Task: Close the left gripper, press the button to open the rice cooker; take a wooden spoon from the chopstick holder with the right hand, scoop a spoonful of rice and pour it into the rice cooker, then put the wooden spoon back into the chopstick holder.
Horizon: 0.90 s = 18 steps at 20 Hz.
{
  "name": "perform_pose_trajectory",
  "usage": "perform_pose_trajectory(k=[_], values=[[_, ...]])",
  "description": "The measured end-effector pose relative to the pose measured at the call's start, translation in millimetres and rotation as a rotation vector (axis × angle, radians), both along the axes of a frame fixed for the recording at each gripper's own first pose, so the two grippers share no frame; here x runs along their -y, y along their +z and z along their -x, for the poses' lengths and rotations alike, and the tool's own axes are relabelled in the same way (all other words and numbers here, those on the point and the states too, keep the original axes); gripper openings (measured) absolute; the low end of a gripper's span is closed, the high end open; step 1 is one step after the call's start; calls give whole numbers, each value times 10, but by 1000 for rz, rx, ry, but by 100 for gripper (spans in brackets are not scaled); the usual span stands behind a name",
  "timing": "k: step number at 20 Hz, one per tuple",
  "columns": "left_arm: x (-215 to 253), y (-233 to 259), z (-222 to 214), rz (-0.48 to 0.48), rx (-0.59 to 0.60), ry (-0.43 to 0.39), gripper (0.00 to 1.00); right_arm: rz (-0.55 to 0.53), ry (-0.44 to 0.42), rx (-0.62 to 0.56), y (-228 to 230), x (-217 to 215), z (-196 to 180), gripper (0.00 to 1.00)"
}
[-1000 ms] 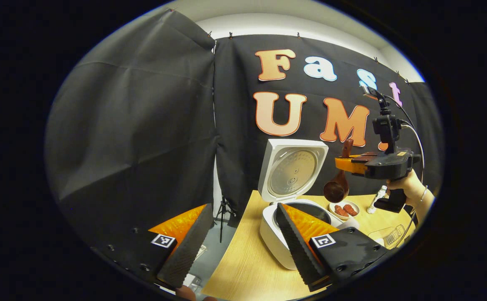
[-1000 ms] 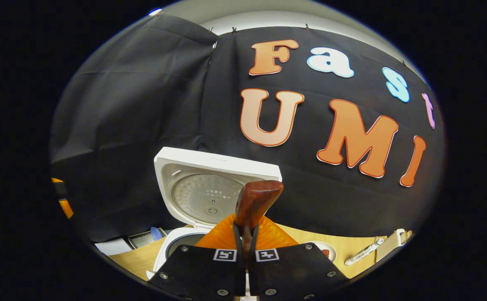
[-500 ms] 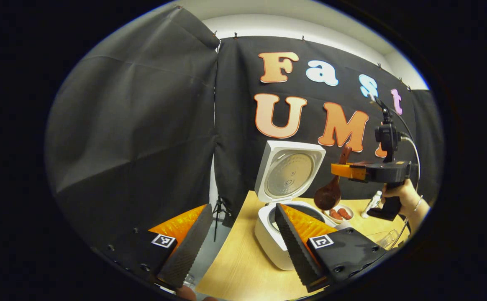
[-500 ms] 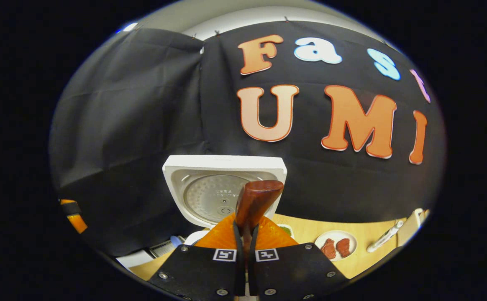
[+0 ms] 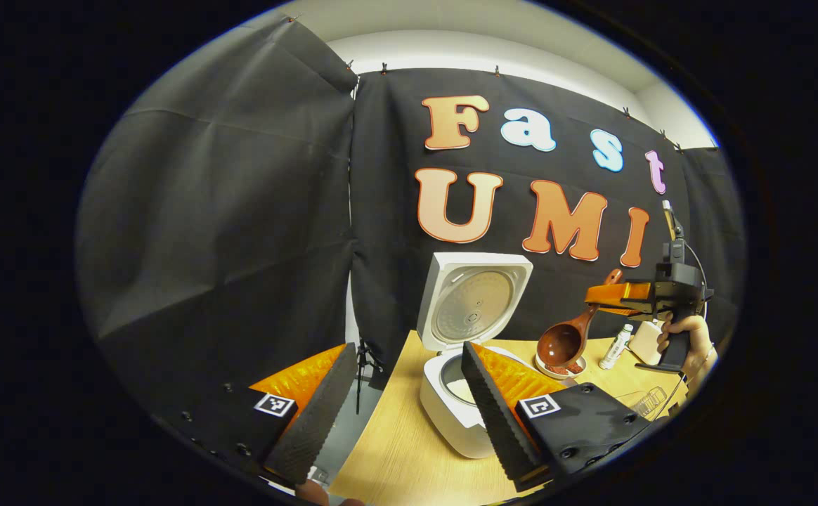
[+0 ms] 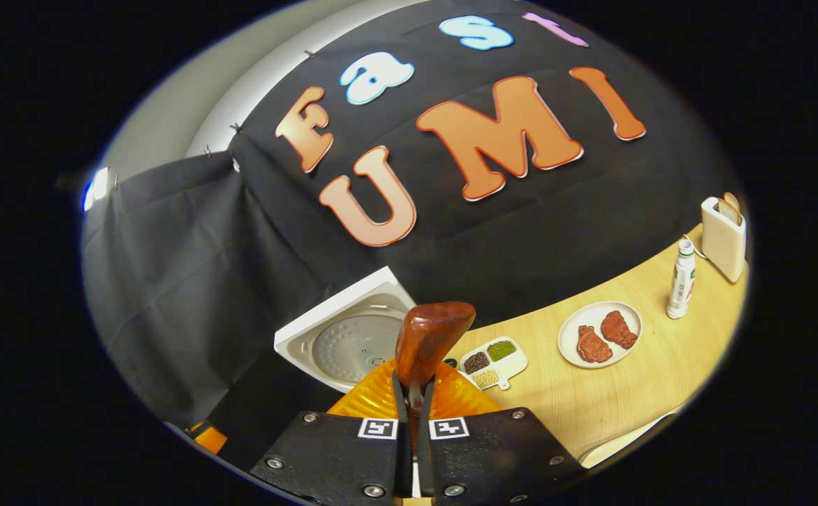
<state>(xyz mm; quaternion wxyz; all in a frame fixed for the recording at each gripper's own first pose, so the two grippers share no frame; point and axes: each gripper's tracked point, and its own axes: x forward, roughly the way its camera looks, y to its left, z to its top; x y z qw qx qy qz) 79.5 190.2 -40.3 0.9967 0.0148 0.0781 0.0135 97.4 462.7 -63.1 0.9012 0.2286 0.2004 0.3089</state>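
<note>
Above the light wooden table (image 5: 409,450), right of the open white rice cooker (image 5: 462,393), the stiff, light, smooth reddish-brown wooden spoon (image 5: 569,339) is held by its handle end between the closed fingers of the right gripper (image 6: 414,393), a hold judged slip-prone, while the left gripper (image 5: 398,404) is spread wide.

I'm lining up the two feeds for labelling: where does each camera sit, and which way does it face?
Left gripper view: rides on the left tool, fingers apart, facing along the wooden table to the open rice cooker; farther off, the right tool holds the wooden spoon, gripped by a hand.
Right gripper view: rides on the right tool, tilted, with the spoon handle between its fingers, facing the cooker lid and a plate.
Shared: cooker, spoon, table.
</note>
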Motion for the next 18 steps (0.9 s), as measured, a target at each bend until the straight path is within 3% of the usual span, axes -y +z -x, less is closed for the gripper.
perform_pose_trajectory(k=[9,18], values=[[390,-11,-189,-13,0,-72,100,-111,-264,-51,7,1736,-182,2],[771,-36,-313,14,-2,-89,100,-59,-524,-62,-375,3539,-125,2]])
